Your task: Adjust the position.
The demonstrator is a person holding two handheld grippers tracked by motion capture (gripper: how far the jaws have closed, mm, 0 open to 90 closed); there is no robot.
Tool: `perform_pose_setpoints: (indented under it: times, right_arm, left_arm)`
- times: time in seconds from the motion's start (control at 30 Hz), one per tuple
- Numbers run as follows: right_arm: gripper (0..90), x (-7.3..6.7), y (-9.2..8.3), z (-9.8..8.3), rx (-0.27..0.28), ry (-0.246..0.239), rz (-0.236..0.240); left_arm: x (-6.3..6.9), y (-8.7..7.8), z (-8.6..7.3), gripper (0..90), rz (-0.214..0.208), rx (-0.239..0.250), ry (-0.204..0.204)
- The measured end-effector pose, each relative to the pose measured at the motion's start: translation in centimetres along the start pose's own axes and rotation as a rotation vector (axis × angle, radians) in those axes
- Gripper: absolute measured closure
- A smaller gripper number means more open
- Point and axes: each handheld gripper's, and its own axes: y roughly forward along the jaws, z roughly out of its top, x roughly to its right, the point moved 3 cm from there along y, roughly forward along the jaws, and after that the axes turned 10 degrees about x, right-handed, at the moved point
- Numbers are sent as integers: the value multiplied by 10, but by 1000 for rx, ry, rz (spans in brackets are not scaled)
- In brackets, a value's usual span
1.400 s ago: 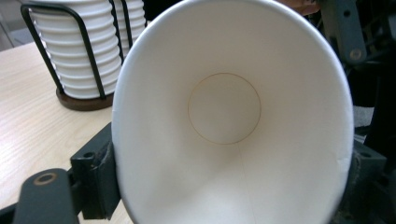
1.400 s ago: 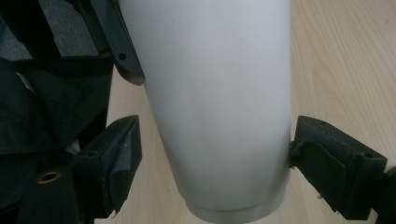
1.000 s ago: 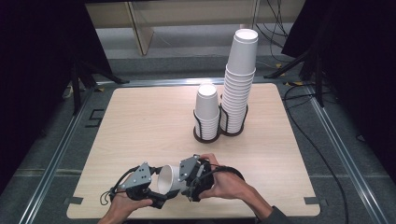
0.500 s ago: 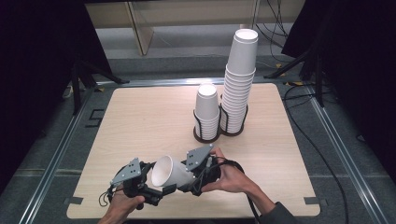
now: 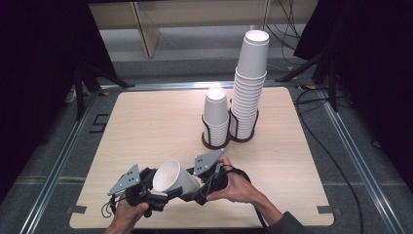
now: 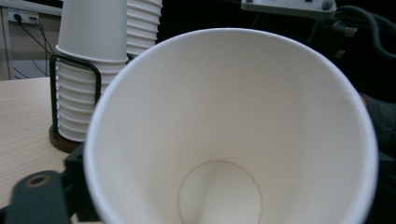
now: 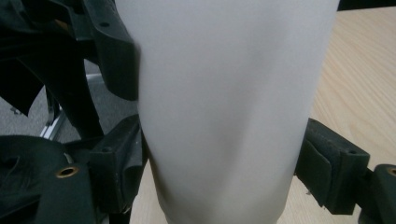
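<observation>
A single white paper cup [image 5: 173, 178] lies tilted between my two grippers at the table's front edge, its mouth facing up and to the left. My right gripper [image 5: 194, 189] is shut on the cup's lower body; in the right gripper view its pads press both sides of the cup [image 7: 224, 116]. My left gripper [image 5: 150, 192] holds the cup near the rim. In the left gripper view I look straight into the cup [image 6: 233, 140], with one of my fingers [image 6: 37, 200] beside its wall and the other hidden.
Two black wire holders stand at the table's middle right: a short cup stack [image 5: 215, 117] and a tall cup stack [image 5: 249, 87] right of it. The wooden table [image 5: 146, 122] has metal rails along its sides. Cables trail on the floor at the right.
Both grippers and the cup have shifted slightly left. The cup has tipped up, so its mouth faces more upward than before.
</observation>
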Motion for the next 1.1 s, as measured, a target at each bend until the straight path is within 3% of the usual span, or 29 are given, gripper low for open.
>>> perform_pose_setpoints:
  times: [0.2,0.37,0.4,0.47,0.5,0.57,0.6,0.7,0.77,0.83,0.93,1.1]
  right_arm:
    - [227,0,3,-3,24,36,11]
    - [214,2,5,-5,32,37,0]
    - [198,3,4,-6,30,67,-4]
    - [183,3,4,-6,34,74,-10]
    - [161,7,1,-7,24,84,-38]
    - [161,11,-4,-9,33,98,-54]
    - [161,12,-6,-10,36,103,-60]
    - [161,14,-11,-13,29,110,-92]
    - [165,17,-17,-18,22,110,-126]
    - [173,17,-20,-21,18,117,-136]
    - [176,18,-25,-26,3,108,-168]
    - [183,17,-30,-30,-1,112,-179]
  left_arm:
    - [0,0,1,170,2,-1,20]
    - [-1,-1,1,182,15,-4,27]
    - [-1,-1,2,183,26,-7,41]
    - [-1,-1,2,184,37,-11,46]
    - [-4,-3,4,183,55,-10,53]
    - [-6,-4,4,183,65,-15,59]
    - [-9,-5,4,182,96,-24,71]
    - [-13,-7,4,182,125,-45,74]
    - [-16,-8,3,181,172,-81,109]
    - [-17,-7,3,180,188,-84,106]
    - [-21,-8,3,179,246,-131,149]
    - [-25,-8,4,178,295,-175,197]
